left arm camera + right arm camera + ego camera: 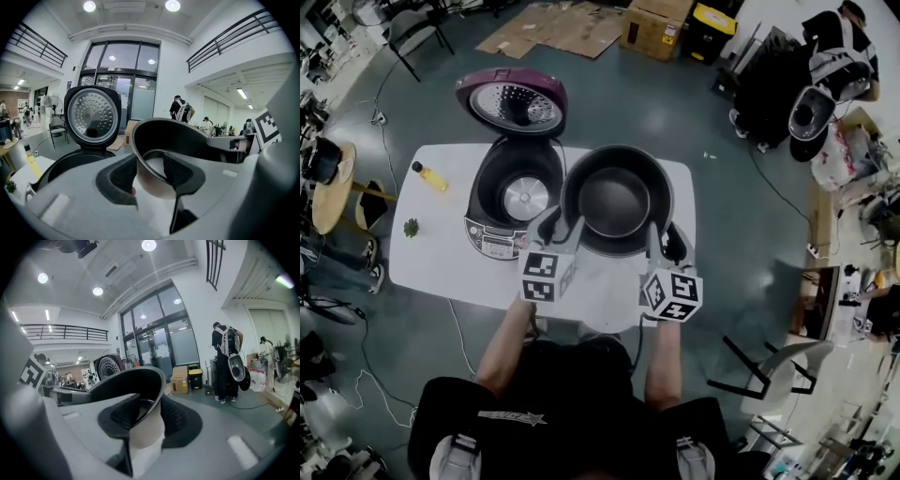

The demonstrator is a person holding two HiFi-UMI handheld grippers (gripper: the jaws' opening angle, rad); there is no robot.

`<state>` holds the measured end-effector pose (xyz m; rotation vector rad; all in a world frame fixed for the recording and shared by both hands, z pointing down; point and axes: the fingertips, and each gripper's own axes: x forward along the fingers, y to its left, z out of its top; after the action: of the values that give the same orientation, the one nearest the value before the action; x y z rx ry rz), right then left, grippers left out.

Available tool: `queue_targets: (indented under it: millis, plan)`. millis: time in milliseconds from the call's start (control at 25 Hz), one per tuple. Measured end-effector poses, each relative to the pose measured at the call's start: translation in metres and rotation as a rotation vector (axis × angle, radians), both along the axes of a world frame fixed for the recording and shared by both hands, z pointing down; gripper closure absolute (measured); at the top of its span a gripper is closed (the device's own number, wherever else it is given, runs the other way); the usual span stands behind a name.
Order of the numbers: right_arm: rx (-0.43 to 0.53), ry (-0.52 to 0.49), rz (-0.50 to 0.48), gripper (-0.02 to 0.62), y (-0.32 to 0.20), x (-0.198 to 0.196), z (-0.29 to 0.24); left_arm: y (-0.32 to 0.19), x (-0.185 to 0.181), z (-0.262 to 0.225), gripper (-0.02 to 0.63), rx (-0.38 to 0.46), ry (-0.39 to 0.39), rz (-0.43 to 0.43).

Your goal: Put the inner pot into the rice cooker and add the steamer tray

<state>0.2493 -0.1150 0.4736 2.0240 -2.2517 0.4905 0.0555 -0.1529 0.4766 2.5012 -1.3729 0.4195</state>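
The dark inner pot (616, 199) hangs above the white table (441, 272), just right of the open rice cooker (514, 192). The cooker's purple lid (512, 101) stands up at the back, and its well shows a bare metal plate. My left gripper (562, 230) is shut on the pot's near-left rim, and my right gripper (661, 239) is shut on the near-right rim. In the left gripper view the rim (140, 159) passes between the pads of the left gripper (152, 176). In the right gripper view the pot wall (145, 432) sits between the pads of the right gripper (143, 416).
A yellow bottle (429, 176) and a small green item (411, 227) lie on the table's left part. A round wooden table (328, 187) stands further left. Cardboard (553, 28) and boxes (656, 26) lie on the floor behind. A person (834, 56) stands at the far right.
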Motion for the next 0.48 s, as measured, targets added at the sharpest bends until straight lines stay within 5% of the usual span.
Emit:
queue_targets:
  millis: [480]
  plan:
    - [0.059,0.023,0.005,0.457,-0.005,-0.058,-0.034,-0.006,-0.059,-0.028,0.419,0.050,0.028,-0.004]
